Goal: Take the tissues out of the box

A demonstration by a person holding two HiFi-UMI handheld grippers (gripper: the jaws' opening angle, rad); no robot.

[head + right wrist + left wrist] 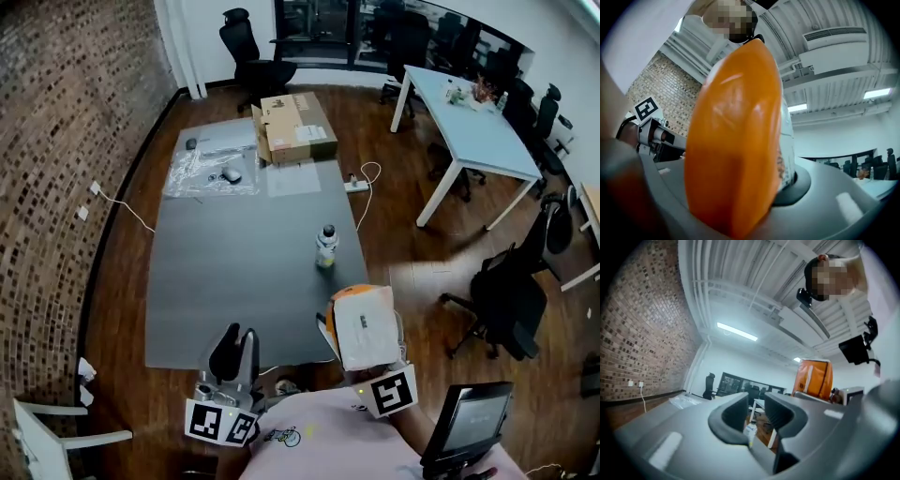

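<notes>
The tissue box [364, 323], an orange and white soft pack, is held upright over the table's near edge, close to the person's chest. My right gripper [363, 345] is shut on it. In the right gripper view the tissue box [736, 140] fills the frame between the jaws of my right gripper [745, 197]. No tissue sticks out of it that I can see. My left gripper [236, 354] hangs at the near table edge to the left, open by a narrow gap and holding nothing. The left gripper view shows the left gripper [757, 416] tilted upward, with the tissue box [815, 378] to its right.
A long grey table [234, 272] stretches away from me. On it stand a bottle [325, 247], a cardboard box [292, 127] and clear plastic bags [211, 169] at the far end. A white table [473, 127] and office chairs [506, 300] are to the right.
</notes>
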